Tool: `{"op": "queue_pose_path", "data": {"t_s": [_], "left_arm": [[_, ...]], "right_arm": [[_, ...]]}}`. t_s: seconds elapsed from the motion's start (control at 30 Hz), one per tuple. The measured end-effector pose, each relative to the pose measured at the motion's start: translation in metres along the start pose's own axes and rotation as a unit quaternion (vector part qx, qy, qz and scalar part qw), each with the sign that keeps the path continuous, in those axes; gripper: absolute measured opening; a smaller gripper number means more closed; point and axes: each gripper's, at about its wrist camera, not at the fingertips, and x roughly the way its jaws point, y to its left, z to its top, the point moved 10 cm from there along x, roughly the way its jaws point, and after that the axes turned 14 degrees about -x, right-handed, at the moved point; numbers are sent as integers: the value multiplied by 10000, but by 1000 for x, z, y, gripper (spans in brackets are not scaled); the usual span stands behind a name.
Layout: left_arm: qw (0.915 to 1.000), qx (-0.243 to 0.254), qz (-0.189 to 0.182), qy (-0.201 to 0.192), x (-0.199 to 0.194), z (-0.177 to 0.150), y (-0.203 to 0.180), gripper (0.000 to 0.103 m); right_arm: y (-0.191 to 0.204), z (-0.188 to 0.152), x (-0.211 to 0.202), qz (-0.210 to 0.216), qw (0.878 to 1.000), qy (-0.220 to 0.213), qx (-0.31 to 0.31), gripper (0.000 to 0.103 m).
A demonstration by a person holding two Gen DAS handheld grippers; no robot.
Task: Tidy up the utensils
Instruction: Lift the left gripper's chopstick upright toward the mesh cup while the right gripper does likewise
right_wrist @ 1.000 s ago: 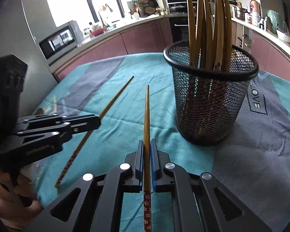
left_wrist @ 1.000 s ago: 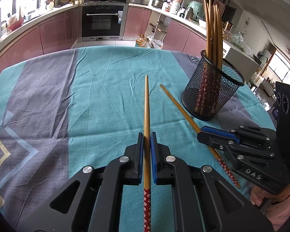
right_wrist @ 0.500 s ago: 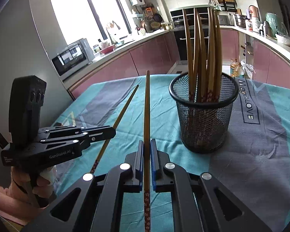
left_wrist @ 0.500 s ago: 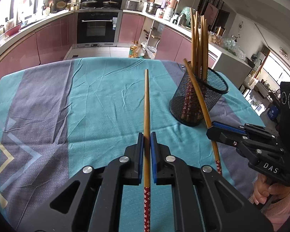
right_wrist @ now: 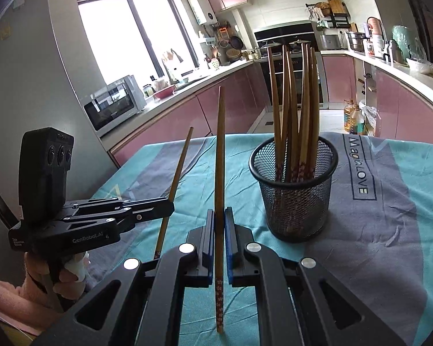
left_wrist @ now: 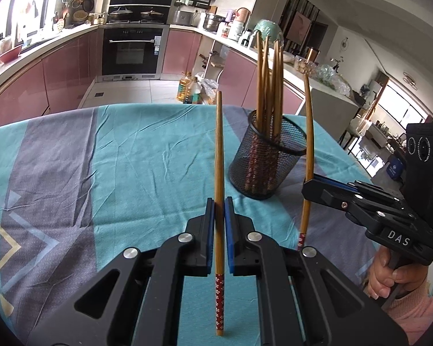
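My left gripper (left_wrist: 219, 201) is shut on a wooden chopstick (left_wrist: 218, 155) with a red flowered end, held up above the table. My right gripper (right_wrist: 219, 213) is shut on a second chopstick (right_wrist: 219, 155) of the same kind, also lifted. A black mesh holder (left_wrist: 267, 164) with several chopsticks stands upright on the table, ahead and right of the left gripper; in the right wrist view the holder (right_wrist: 296, 190) is ahead and right. The right gripper (left_wrist: 311, 186) shows in the left wrist view; the left gripper (right_wrist: 167, 204) shows in the right wrist view.
The table carries a teal and grey cloth (left_wrist: 130, 155). Its far edge (left_wrist: 158, 106) drops to the kitchen floor. Pink cabinets, an oven (left_wrist: 132, 50) and a microwave (right_wrist: 115, 105) stand beyond the table.
Both grippers have lifted their chopsticks off the cloth and tilted them up toward vertical. The holder looks farther away and lower in both views.
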Motion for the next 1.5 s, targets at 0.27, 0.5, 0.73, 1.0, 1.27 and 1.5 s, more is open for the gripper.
{"op": "queue_pose_path", "data": {"t_s": [0.27,0.5,0.73,1.0,1.27,1.5], "left_arm": [[9999,76,-120,-91,-7,7,-11,8],[9996,116,-225,-150,-12,12,-18,8],[9991,180,-330,-217,-14,21,-25,8],[9984,249,-391,-337,-17,34,-36,8],[9978,309,-416,-403,-17,42,-42,8],[9973,336,-458,-458,-17,51,-47,8]], "right_arm": [[-4,8,-5,-33,9999,-128,-2,6],[-9,16,-9,-60,9997,-234,-3,6],[-17,24,-18,-180,9992,-368,-8,6],[-29,32,-24,-301,9985,-452,12,6],[-38,39,-28,-365,9980,-511,18,6],[-44,49,-33,-431,9973,-593,-26,6]]}}
